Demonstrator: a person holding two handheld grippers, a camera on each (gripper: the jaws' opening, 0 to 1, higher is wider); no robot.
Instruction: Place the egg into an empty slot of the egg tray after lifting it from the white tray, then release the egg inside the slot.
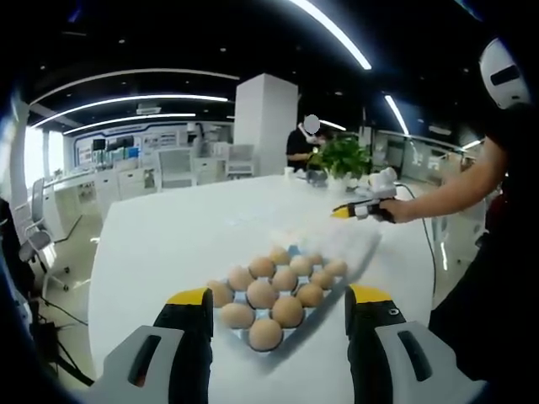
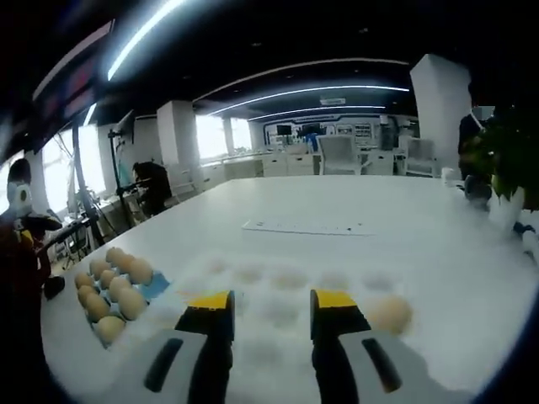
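The blue egg tray (image 1: 290, 251) lies on the white table, holding several brown eggs (image 1: 261, 293). My left gripper (image 1: 279, 296) hovers open just before it, with nothing between the jaws. Beyond it lies the white tray (image 1: 349, 240). A hand holds my right gripper (image 1: 344, 212) over that tray's far end. In the right gripper view, my right gripper (image 2: 271, 303) is open above the dimpled white tray (image 2: 278, 282). One brown egg (image 2: 389, 313) rests on it, just right of the right jaw. The egg tray (image 2: 156, 286) with its eggs (image 2: 109, 290) sits to the left.
A person's arm (image 1: 455, 189) reaches in from the right. A potted plant (image 1: 341, 156) and a seated person (image 1: 303, 143) are at the table's far end. A paper strip (image 2: 307, 227) lies mid-table. Chairs (image 1: 38, 244) stand past the left table edge.
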